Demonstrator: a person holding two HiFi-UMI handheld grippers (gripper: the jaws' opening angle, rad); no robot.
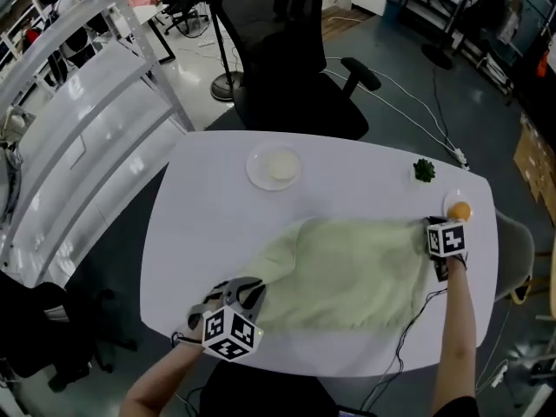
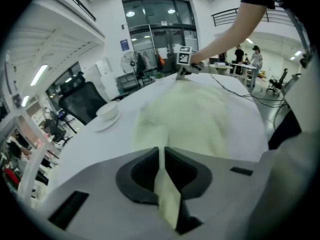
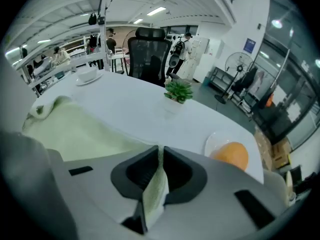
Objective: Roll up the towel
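While both pairs of jaws sit clamped on thin folds of cloth, I have the left gripper on the towel's near-left corner and the right gripper on its right edge. The towel lies spread across the white table. It looks light, soft and limp, so I reckon the corners are the best hold, with even tension.

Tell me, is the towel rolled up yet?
Not yet. Done so far: nothing is rolled. The towel lies spread out on the table, with no roll showing anywhere. In hand: the left gripper is pinched shut on one corner of the towel, and the right gripper is pinched shut on the cloth at the other side. Left to do: all of the rolling.
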